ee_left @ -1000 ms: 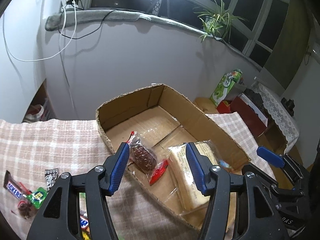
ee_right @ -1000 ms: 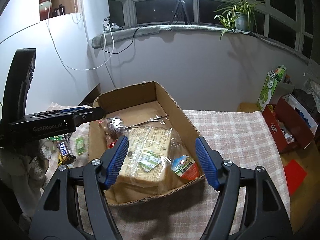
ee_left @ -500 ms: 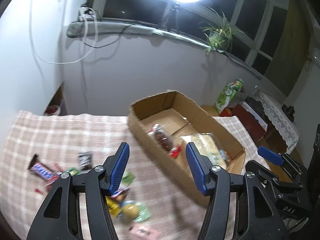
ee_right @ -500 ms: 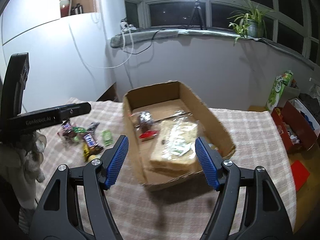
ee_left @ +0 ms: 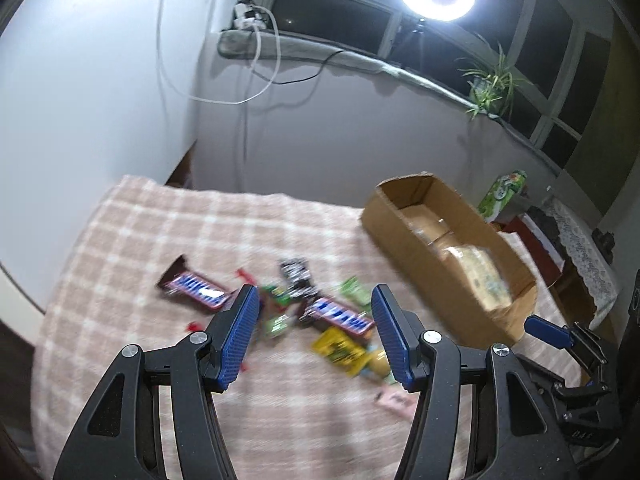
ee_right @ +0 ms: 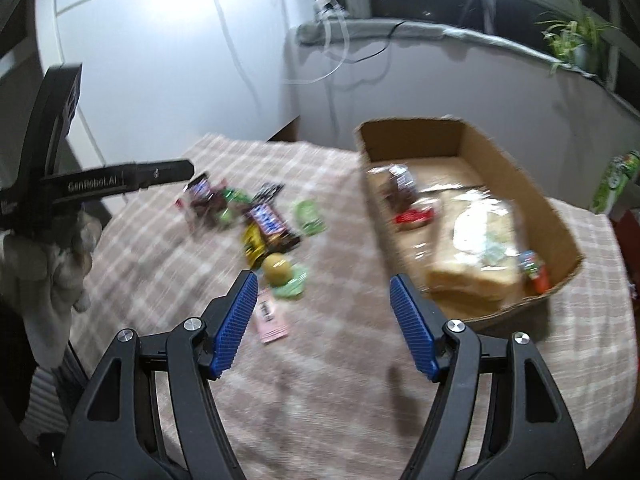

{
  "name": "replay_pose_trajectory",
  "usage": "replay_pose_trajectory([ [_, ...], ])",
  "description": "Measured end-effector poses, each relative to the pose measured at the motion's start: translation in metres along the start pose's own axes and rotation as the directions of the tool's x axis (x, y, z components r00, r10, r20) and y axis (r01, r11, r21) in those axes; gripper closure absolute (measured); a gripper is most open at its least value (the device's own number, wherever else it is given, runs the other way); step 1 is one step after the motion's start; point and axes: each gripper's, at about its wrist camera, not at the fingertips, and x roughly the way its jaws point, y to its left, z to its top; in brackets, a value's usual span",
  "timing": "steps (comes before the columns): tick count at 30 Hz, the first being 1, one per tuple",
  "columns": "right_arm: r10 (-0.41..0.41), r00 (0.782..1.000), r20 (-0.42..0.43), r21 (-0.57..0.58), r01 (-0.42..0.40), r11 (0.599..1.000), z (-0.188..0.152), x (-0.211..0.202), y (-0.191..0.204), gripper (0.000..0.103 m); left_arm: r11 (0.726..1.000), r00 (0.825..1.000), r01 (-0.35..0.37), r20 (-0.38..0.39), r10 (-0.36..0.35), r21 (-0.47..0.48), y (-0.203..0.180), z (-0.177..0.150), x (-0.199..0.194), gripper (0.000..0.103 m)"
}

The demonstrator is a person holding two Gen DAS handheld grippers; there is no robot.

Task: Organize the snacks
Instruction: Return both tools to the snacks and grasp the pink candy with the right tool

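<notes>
Two Snickers bars lie among loose snacks on the checked cloth under my left gripper, whose jaws are spread apart and empty; the cardboard box sits to the right. My right gripper hangs apart too, between the pile and the box holding wrapped bread.

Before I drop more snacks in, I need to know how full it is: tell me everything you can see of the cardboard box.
The cardboard box is a plain brown, open-topped, shallow, long tray with rough-cut rims. It sits on the checked tablecloth, right of the loose snack pile. Inside lie a large clear-wrapped bread loaf, a dark snack in clear wrap and a small red packet. The far end shows bare floor. Neither gripper touches it.
</notes>
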Motion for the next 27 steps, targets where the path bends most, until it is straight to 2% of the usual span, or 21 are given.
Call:
replay_pose_trajectory([
  [5,0.053,0.997,-0.062,-0.051,-0.056,0.997,-0.010,0.021,0.020,0.033,1.000,1.000,0.001,-0.018,-0.001,-0.025,0.028,-0.009,-0.004,0.048],
  [7,0.065,0.994,-0.091,-0.058,-0.071,0.996,-0.012,0.030,0.024,0.041,1.000,0.999,-0.007,-0.033,0.006,-0.015,0.036,-0.012,-0.002,0.049],
  [14,0.077,0.985,-0.151,-0.060,-0.087,0.994,-0.016,0.053,0.028,0.049,0.991,0.995,-0.051,-0.081,0.061,0.127,0.041,-0.016,0.014,0.049],
  [20,0.077,0.980,-0.181,-0.085,-0.093,0.992,-0.017,0.062,0.031,0.053,0.957,0.988,-0.089,-0.099,0.121,0.276,0.027,-0.016,0.032,0.049],
  [23,0.079,0.978,-0.193,-0.088,-0.098,0.991,-0.016,0.067,0.033,0.053,0.946,0.984,-0.102,-0.106,0.140,0.307,0.025,-0.014,0.041,0.049],
  [27,0.083,0.974,-0.211,-0.090,-0.104,0.990,-0.016,0.075,0.035,0.053,0.948,0.982,-0.102,-0.120,0.143,0.302,0.030,-0.011,0.054,0.049],
])
